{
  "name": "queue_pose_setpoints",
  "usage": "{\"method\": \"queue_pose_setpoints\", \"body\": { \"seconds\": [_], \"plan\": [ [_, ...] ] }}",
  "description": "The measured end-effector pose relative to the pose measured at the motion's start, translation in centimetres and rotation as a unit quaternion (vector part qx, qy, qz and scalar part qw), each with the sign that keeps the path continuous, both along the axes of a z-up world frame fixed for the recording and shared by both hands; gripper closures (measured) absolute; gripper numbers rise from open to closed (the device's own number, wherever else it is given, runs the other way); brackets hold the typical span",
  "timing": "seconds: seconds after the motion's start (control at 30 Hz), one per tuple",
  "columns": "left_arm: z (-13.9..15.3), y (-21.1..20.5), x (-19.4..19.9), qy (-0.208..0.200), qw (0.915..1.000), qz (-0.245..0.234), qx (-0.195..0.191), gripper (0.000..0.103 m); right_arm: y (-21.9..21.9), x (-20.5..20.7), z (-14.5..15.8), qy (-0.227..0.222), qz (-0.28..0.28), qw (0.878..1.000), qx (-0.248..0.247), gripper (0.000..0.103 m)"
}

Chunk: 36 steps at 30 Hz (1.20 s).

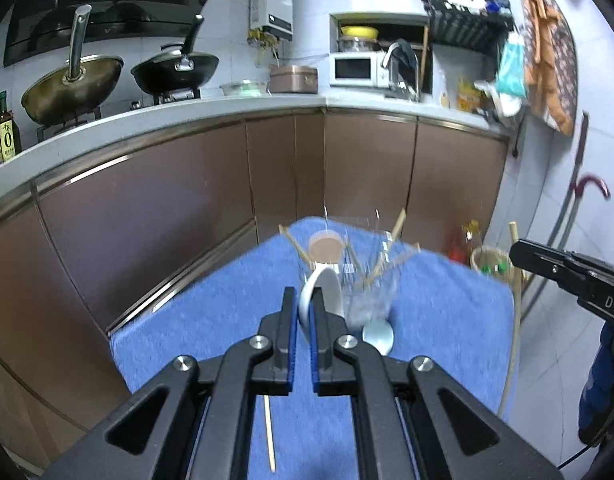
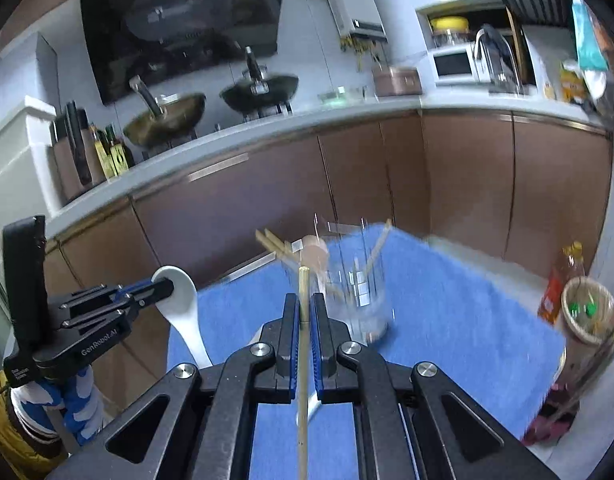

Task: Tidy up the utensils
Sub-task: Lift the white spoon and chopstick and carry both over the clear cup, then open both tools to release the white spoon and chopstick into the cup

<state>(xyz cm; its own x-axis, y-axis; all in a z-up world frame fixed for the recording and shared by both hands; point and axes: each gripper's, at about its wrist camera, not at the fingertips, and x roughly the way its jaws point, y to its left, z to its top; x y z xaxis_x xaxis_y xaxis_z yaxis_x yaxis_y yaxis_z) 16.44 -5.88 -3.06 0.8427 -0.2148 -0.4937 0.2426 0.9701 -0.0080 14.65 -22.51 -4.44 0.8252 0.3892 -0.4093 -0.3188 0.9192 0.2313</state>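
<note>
My left gripper (image 1: 303, 298) is shut on a white ceramic spoon (image 1: 327, 292) and holds it above the blue cloth (image 1: 211, 320). The right wrist view shows this spoon (image 2: 181, 300) hanging from the left gripper (image 2: 167, 286) at the left. My right gripper (image 2: 304, 304) is shut on a wooden chopstick (image 2: 303, 380) that stands nearly upright between the pads. Clear glass cups (image 1: 367, 280) (image 2: 359, 284) with chopsticks leaning in them stand at the cloth's far end. A metal spoon (image 1: 378, 335) and a loose chopstick (image 1: 269, 432) lie on the cloth. The right gripper (image 1: 519, 254) shows at the right edge.
The cloth covers a small table in front of brown kitchen cabinets (image 1: 187, 208). On the floor to the right stand a wicker basket (image 2: 587, 308) and an oil bottle (image 2: 563, 280). Two woks (image 2: 167, 120) and a microwave (image 1: 355, 68) sit on the counter behind.
</note>
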Motion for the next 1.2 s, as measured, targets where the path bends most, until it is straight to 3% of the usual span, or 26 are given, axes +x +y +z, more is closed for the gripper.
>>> {"method": "queue_pose_setpoints", "body": {
  "seconds": [0.27,0.5,0.87,1.1,1.2],
  "plan": [
    [4.1,0.4,5.8,-0.050,0.9980,0.027,-0.028,0.099,-0.4,3.6,5.3,-0.109,0.004,0.993,0.049,0.097],
    [3.4,-1.9,10.7,-0.060,0.9976,0.035,-0.011,0.099,0.1,8.8,6.6,-0.161,-0.016,0.986,0.047,0.097],
    [-1.4,-3.5,15.8,-0.024,0.9983,0.048,-0.022,0.099,1.4,15.7,2.1,-0.156,-0.062,0.986,0.011,0.097],
    [-4.3,-4.3,16.9,-0.013,0.9983,0.052,-0.025,0.098,1.7,17.2,-1.9,-0.127,-0.075,0.989,-0.010,0.097],
    [-5.4,-4.5,17.0,0.001,0.9990,0.033,-0.031,0.094,1.9,17.0,-3.1,-0.118,-0.073,0.990,-0.020,0.097]
  ]
}}
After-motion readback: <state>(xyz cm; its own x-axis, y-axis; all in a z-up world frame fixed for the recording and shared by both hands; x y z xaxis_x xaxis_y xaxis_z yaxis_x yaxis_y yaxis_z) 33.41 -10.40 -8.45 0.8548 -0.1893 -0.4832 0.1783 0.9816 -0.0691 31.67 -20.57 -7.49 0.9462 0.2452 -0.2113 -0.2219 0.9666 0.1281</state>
